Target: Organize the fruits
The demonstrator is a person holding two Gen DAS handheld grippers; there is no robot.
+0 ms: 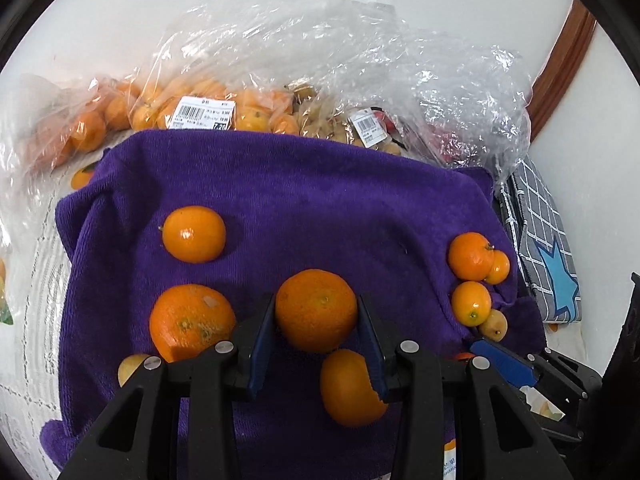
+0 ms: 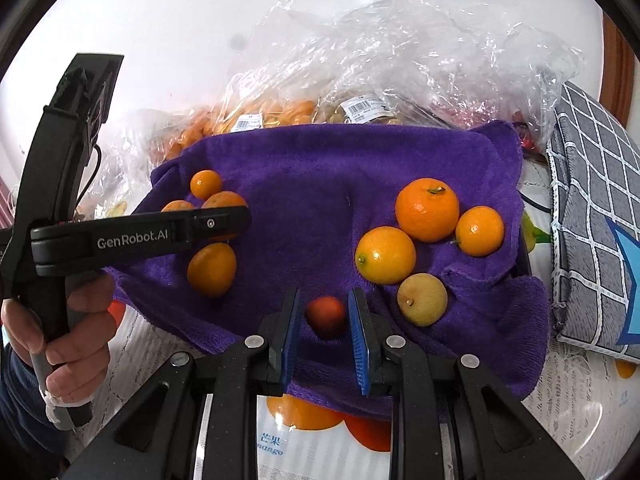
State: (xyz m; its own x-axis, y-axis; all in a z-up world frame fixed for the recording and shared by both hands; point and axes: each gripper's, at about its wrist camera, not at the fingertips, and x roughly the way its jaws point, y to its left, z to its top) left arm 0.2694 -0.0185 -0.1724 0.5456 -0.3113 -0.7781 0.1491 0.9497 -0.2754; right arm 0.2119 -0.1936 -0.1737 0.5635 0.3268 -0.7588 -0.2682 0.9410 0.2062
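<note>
A purple towel (image 1: 300, 184) (image 2: 340, 168) holds loose fruit. My left gripper (image 1: 316, 312) is shut on an orange (image 1: 316, 310), both blue pads touching its sides. Another orange (image 1: 348, 388) lies just below it, a big orange (image 1: 190, 320) to its left, a mandarin (image 1: 194, 234) farther back. My right gripper (image 2: 325, 316) stands around a small red fruit (image 2: 326, 316), with gaps between the pads and the fruit. A group of small citrus (image 2: 386, 255) and a pale yellow fruit (image 2: 422, 299) lies right of it.
Clear plastic bags (image 1: 200, 108) of oranges and other fruit lie behind the towel. A grey checked cushion (image 2: 592, 208) lies at the right. A printed sheet (image 2: 296, 440) covers the table in front. The left gripper's body (image 2: 140, 236) and the hand holding it are at the left.
</note>
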